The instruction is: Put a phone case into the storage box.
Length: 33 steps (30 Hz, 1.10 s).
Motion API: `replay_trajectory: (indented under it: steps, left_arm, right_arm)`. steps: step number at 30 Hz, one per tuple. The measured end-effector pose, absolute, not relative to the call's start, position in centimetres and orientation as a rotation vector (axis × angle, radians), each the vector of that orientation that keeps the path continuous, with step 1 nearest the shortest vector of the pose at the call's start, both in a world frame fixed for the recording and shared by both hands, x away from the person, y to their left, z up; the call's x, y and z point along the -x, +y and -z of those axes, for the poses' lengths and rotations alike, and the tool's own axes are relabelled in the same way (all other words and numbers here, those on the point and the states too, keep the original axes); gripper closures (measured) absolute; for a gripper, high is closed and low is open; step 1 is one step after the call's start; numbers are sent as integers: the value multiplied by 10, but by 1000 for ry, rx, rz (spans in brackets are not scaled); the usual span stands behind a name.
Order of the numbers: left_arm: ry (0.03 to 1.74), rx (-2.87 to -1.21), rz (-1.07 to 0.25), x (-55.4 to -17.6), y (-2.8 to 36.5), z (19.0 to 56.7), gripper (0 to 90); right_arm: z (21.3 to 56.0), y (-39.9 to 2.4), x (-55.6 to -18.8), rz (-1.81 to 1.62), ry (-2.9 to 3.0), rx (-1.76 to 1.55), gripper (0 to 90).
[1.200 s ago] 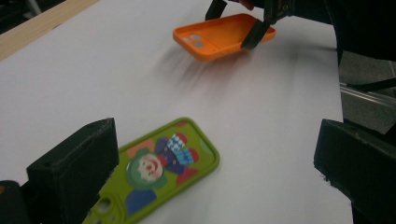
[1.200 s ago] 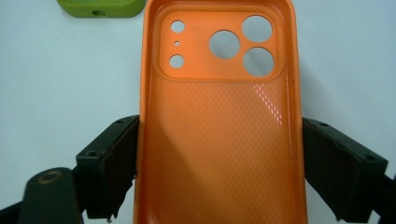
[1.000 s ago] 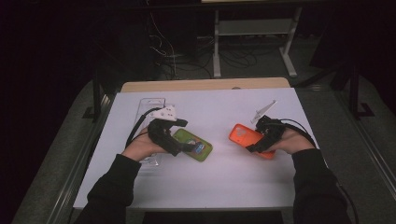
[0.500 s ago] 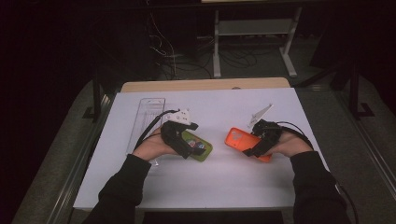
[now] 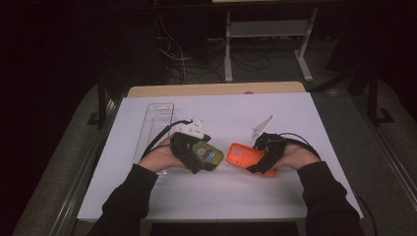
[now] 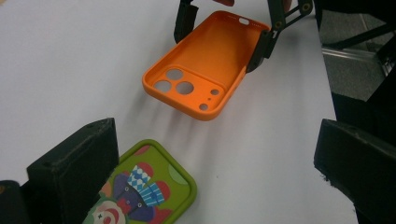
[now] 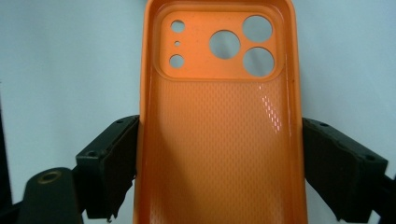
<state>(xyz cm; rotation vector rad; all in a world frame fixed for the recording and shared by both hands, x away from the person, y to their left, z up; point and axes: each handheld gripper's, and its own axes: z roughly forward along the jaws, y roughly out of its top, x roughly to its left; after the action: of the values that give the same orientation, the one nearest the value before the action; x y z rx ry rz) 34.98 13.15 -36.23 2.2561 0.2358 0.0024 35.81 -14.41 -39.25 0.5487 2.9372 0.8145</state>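
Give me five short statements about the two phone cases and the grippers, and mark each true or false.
1. The right gripper clamps the orange phone case by its long sides. True.
2. The orange phone case lies flat on the white table. False: it is held lifted, its camera end clear of the surface with a shadow beneath.
3. The green phone case bears a colourful cartoon print. True.
4. The orange case shows its hollow inner side in the right gripper view. True.
5. The clear plastic tray sits at the table's right edge. False: it lies on the left side.
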Motion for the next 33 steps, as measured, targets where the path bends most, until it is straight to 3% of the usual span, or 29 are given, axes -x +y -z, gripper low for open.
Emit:
replay_trajectory:
  steps: [33]
  left_arm:
    - [45, -2417, 52, -334, 117, 377, 0]
  right_arm:
    - [376, -81, -323, -789, 3011, -152, 150]
